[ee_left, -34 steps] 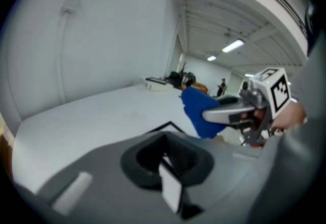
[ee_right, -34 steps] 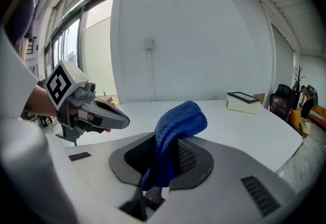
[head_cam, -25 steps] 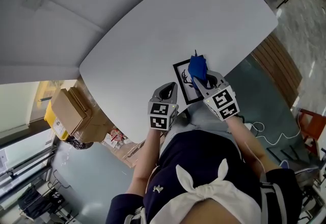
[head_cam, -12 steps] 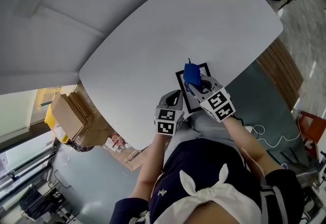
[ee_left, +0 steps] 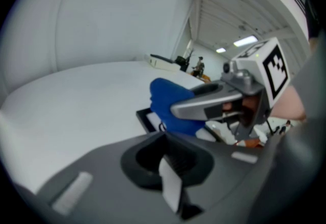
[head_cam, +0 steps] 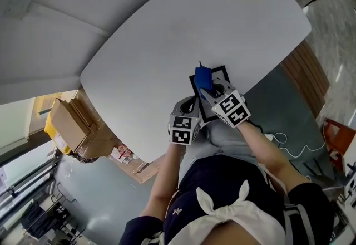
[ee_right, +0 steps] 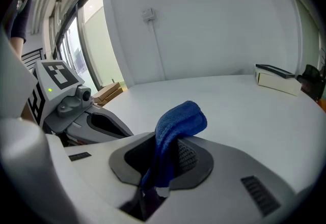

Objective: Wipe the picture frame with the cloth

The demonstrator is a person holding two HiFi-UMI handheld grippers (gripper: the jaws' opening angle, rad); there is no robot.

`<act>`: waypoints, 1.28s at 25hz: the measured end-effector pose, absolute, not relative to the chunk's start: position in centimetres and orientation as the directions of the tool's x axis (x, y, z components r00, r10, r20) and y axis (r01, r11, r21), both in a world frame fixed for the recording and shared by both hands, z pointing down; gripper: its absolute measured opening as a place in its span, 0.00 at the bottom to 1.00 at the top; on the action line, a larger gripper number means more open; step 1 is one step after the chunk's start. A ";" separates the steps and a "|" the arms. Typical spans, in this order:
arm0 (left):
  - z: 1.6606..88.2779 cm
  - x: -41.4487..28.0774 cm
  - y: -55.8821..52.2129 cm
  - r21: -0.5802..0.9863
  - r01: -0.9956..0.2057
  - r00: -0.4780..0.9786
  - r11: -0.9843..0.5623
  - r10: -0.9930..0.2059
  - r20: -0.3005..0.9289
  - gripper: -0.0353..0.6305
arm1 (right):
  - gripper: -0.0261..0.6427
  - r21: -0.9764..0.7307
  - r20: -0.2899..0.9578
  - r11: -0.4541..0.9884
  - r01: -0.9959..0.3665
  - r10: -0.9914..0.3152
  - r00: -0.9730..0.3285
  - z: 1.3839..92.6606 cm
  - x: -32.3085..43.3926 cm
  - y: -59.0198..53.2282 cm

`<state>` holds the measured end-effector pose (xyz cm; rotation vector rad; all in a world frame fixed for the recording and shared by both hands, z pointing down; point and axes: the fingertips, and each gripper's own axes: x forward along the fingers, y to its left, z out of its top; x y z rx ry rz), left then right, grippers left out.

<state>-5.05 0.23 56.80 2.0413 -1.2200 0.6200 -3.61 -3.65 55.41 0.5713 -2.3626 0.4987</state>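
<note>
Cloth (head_cam: 202, 78) slid along frame (ee_left: 146, 117), pinched by right hand-held gripper (ee_right: 164, 166); left hand-held gripper (ee_left: 170, 179) closed.

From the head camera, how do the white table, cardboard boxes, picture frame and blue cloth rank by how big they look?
1. White table, by far.
2. Cardboard boxes, though they sit lower, so farther off.
3. Picture frame, partly covered.
4. Blue cloth, overlapping the frame.

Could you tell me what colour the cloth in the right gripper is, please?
The cloth is blue, clearest in the right gripper view.
</note>
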 end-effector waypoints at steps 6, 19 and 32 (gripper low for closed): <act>58.0 -4.7 0.4 0.297 -0.894 0.443 -0.336 -0.563 0.698 0.06 | 0.14 -0.201 0.677 0.830 -0.520 -0.266 -0.686 57.1 -3.8 -3.9; 59.6 -4.5 0.6 0.290 -0.900 0.429 -0.325 -0.557 0.711 0.06 | 0.14 -0.217 0.710 0.816 -0.536 -0.246 -0.660 59.4 -4.2 -4.1; 59.5 -4.3 0.8 0.302 -0.890 0.450 -0.342 -0.545 0.708 0.06 | 0.14 -0.183 0.731 0.820 -0.542 -0.255 -0.633 59.2 -3.9 -4.0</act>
